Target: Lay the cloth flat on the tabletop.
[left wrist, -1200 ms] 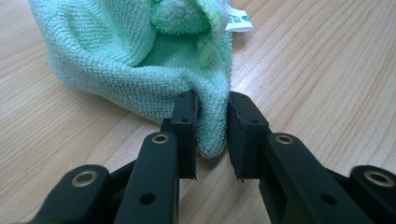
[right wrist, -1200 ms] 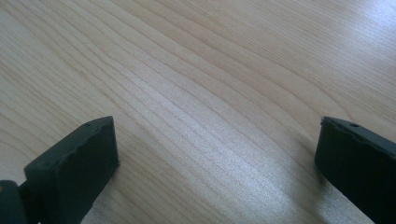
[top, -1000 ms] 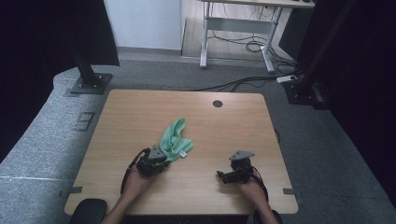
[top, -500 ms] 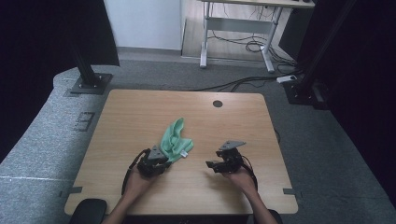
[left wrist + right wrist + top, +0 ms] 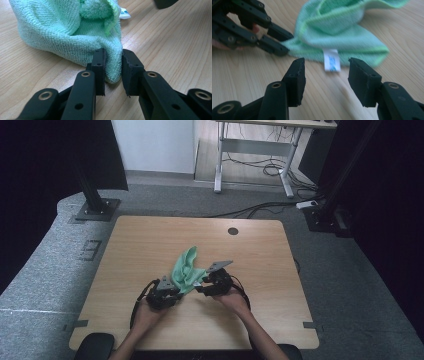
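Green cloth [image 5: 62, 35] pinched by left tool [image 5: 113, 72]; right tool [image 5: 325, 80] gapes wide.

Left gripper [image 5: 175, 289]: low over the bench's near half, jaws clamped on a corner of the green cloth [image 5: 75, 32].
Right gripper [image 5: 201, 285]: just right of the left gripper, jaws spread wide, facing the cloth.
Forearms: converge inward from the bench's near edge.

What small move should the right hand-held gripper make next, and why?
Probably ease forward and close on the crumpled green microfibre cloth edge by its white label: the right hand-held gripper is open just short of it, while the left hand-held gripper pinches another corner.
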`<act>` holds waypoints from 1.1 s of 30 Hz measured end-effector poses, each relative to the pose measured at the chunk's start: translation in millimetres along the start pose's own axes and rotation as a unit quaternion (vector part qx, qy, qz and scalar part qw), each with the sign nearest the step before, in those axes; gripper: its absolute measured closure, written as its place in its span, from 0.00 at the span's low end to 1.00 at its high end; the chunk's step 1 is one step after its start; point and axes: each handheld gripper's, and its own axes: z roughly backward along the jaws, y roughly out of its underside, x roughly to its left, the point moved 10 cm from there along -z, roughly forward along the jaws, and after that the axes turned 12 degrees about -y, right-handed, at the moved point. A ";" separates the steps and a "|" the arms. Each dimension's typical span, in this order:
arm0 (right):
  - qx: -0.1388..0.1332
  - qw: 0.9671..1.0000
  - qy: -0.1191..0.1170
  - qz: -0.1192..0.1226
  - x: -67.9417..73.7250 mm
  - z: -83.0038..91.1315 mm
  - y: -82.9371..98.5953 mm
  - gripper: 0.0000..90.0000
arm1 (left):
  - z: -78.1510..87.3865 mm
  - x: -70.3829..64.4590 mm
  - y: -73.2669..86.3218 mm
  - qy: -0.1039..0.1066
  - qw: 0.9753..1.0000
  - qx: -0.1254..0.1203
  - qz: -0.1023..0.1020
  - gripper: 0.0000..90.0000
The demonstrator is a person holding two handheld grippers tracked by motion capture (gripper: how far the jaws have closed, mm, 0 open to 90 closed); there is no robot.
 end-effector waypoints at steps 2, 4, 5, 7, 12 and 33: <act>0.001 1.000 -0.004 0.009 1.9 -6.8 -5.8 0.52 | 0.0 0.1 0.0 0.001 1.000 0.000 0.001 0.81; 0.002 1.000 -0.005 0.010 3.7 -9.8 -8.3 0.52 | -0.1 0.0 -0.1 0.001 1.000 -0.001 0.002 0.81; 0.005 1.000 -0.007 0.021 6.4 -16.2 -13.5 0.52 | 0.0 0.1 -0.1 0.001 1.000 -0.001 0.002 0.81; 0.010 1.000 -0.011 0.021 8.9 -21.6 -16.1 0.53 | 0.0 0.1 -0.1 0.002 1.000 0.000 0.003 0.81; 0.026 0.999 -0.009 0.026 8.9 -34.6 -16.5 0.66 | 0.0 0.3 -0.1 0.003 1.000 0.000 0.003 0.81; -0.006 0.997 0.079 0.006 -34.9 47.4 -11.0 0.94 | 13.1 17.0 -7.9 0.001 0.999 -0.017 0.034 0.87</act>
